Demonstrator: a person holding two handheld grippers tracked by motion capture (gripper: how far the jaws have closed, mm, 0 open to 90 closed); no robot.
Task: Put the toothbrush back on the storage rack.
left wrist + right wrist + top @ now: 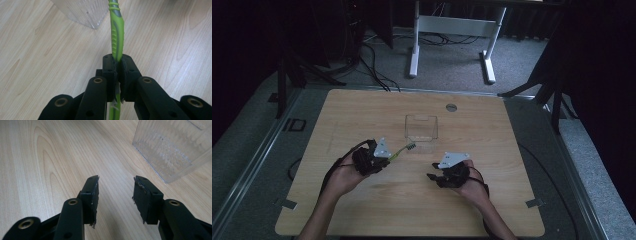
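Observation:
A green toothbrush (402,150) with a grey-striped handle is clamped in my left gripper (387,158), which is shut on it. Its bristle end points toward the clear plastic container (421,129) at the table's middle. In the left gripper view the toothbrush handle (117,37) rises from between the closed pads of the left gripper (117,63), past the corner of the container (82,11). My right gripper (432,176) hovers low at front right of the container. In the right gripper view the right gripper (115,187) is open with bare wood between its jaws, and the ribbed container (172,150) stands ahead to the right.
The wooden table (412,205) has a round cable grommet (451,107) behind the container. Beyond the far edge are the white legs of a desk (413,55), floor cables (372,65) and dark stands at both sides.

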